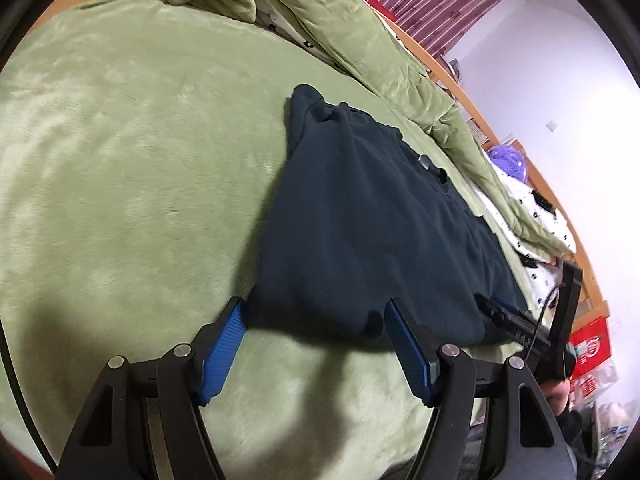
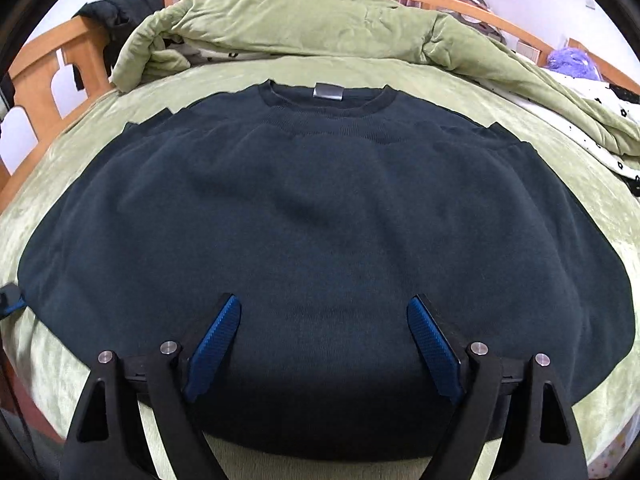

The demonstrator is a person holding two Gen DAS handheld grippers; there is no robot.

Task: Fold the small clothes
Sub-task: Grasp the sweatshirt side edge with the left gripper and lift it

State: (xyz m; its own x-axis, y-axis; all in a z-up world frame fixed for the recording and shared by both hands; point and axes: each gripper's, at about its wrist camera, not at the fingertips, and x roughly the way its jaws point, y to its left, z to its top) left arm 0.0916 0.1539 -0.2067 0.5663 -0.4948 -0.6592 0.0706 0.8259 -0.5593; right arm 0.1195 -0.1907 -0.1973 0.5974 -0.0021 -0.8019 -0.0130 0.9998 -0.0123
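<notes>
A dark navy sweater (image 2: 320,220) lies flat on the green blanket (image 2: 100,120), collar and grey label (image 2: 329,91) at the far side. My right gripper (image 2: 324,304) hovers open over the near hem, blue pads wide apart and not pressing the cloth. In the left wrist view the sweater (image 1: 360,220) runs away to the right. Its near corner lies between the tips of my left gripper (image 1: 316,312), which is open and pinches nothing. The black frame of my right gripper (image 1: 564,308) shows at the sweater's far hem. One left fingertip (image 2: 10,298) peeks in at the left edge.
A bunched green quilt (image 2: 320,20) with a white spotted lining is piled along the far side of the bed. The wooden bed frame (image 2: 44,64) carries a black garment (image 2: 120,8). A purple plush (image 2: 572,62) sits at the far right. A red box (image 1: 592,344) stands beside the bed.
</notes>
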